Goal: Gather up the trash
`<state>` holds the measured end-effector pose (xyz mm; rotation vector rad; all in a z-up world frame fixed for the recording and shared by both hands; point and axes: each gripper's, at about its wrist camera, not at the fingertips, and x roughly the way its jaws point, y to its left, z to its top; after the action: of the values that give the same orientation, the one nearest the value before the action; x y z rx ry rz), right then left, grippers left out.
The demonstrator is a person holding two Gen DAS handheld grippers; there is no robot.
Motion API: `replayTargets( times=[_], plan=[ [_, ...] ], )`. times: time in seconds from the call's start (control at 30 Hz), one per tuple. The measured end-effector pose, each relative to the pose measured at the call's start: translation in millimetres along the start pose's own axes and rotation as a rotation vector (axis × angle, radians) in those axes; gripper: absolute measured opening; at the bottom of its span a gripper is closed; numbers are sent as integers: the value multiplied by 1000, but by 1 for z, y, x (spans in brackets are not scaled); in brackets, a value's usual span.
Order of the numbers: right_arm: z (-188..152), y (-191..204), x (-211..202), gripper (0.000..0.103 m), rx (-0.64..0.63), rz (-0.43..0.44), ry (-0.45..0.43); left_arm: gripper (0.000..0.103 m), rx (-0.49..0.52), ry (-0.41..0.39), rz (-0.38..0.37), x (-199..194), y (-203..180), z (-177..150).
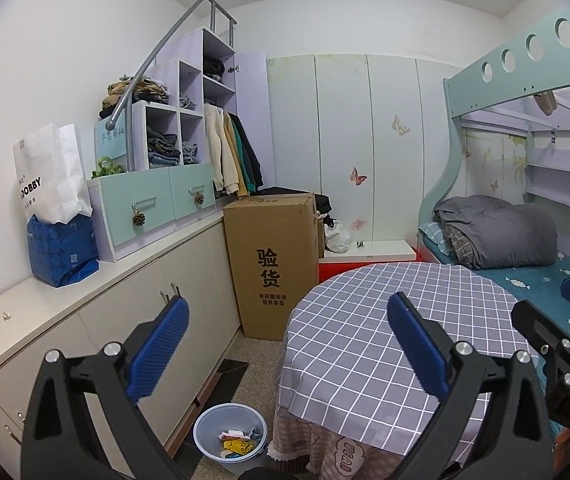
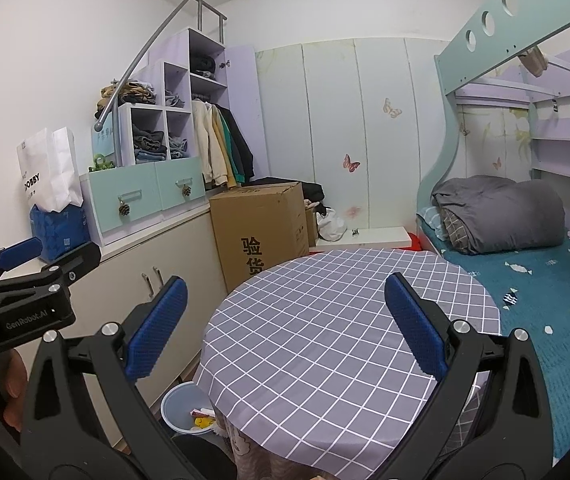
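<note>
While over the checked table (image 1: 365,340), left gripper (image 1: 285,344) and right gripper (image 2: 285,328) both spread apart, empty; bin (image 1: 209,432) below.

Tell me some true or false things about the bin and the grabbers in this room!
1. The blue bin on the floor has wrappers in it. True.
2. The left hand-held gripper is squeezing a wrapper. False: it is open and holds nothing.
3. The checked tablecloth has trash on it. False: no trash shows on it.
4. A cardboard box stands beside the cabinet. True.
5. The right hand-held gripper is shut. False: its jaws are wide apart.
</note>
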<state>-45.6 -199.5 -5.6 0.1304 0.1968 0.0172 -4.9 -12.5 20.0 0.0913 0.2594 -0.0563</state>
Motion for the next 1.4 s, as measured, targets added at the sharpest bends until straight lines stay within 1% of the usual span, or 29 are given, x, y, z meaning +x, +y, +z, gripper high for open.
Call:
replayTargets(
  times=[0.27, 1.4],
  plan=[
    [-3, 0, 4, 97, 6, 8, 16, 97, 2, 7, 2, 3, 2, -2],
    [-4, -2, 11, 97, 8, 40, 33, 97, 6, 11, 0, 5, 4, -4]
  ],
)
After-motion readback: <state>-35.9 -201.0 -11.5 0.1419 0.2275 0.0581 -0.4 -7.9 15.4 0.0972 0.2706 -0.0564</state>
